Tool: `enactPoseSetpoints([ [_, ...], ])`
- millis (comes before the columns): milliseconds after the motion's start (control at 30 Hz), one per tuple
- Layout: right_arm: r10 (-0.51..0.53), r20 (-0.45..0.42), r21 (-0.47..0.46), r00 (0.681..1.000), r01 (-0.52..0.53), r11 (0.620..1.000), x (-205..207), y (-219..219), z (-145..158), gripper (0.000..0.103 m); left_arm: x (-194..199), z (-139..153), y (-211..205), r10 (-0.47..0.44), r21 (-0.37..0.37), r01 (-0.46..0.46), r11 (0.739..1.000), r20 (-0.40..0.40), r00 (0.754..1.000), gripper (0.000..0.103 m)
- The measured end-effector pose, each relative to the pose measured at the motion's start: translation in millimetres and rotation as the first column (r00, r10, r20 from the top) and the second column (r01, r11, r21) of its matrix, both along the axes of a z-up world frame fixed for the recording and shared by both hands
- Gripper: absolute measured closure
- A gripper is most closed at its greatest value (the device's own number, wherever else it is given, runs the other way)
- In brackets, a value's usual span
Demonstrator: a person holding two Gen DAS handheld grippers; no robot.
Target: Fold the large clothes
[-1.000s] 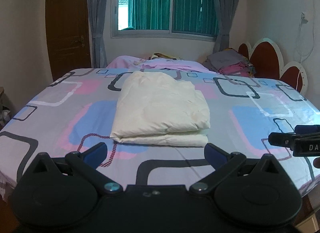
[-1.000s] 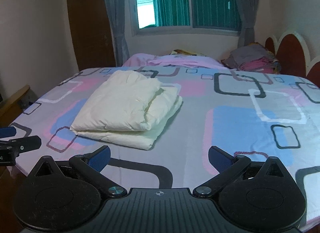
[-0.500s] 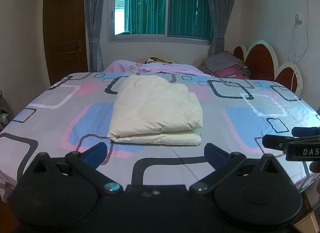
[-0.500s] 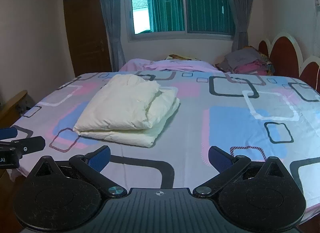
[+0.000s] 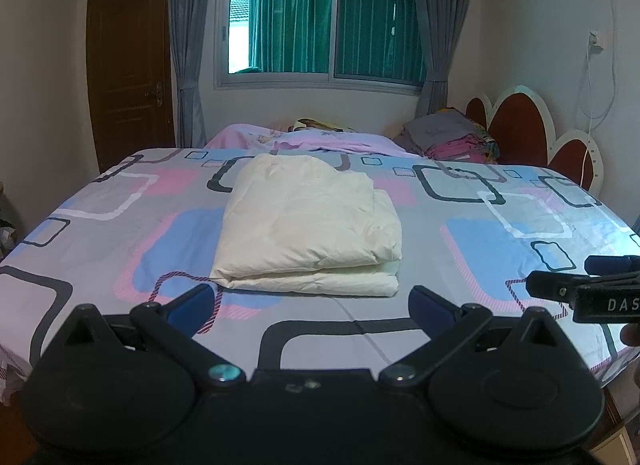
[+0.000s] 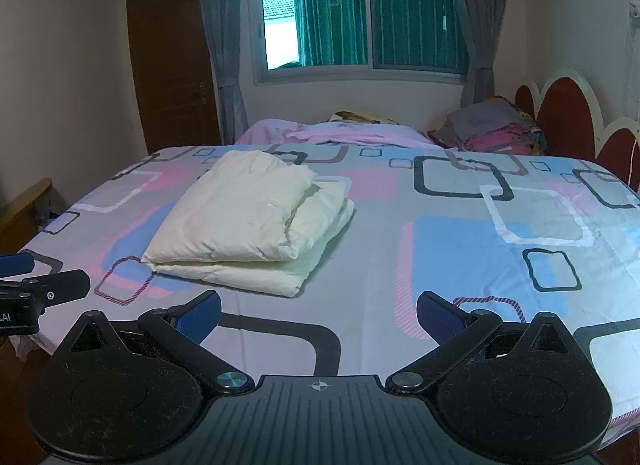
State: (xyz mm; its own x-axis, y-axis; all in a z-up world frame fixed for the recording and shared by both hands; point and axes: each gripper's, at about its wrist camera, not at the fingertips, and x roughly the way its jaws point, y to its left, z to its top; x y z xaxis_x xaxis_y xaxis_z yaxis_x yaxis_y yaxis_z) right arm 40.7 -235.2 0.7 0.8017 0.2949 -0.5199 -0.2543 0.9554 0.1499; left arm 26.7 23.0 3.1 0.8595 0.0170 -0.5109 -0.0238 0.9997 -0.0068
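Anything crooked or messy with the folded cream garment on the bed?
Slightly. The cream garment lies folded on the bed, but its upper layer sits offset, leaving lower layers sticking out on the right edge. Both grippers are open and clear of it.

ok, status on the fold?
Left gripper open, empty. Right gripper open, empty. Cream garment lies folded on the bed, untouched. Nothing between grippers and garment.
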Motion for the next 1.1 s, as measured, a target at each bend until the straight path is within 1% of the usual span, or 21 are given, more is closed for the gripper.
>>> enactPoseSetpoints([
  [600,-0.002,0.015,0.009,1.0,0.002,1.0,3.1,-2.3,4.6,0.0,3.7,6.8,0.1,0.001,0.01,-0.001,1.0,0.016,1.0,0.0],
  [1100,0.005,0.017,0.009,1.0,-0.005,1.0,7.2,-1.7,4.7,0.0,6.1,6.0,0.3,0.006,0.01,-0.006,1.0,0.02,1.0,0.0],
])
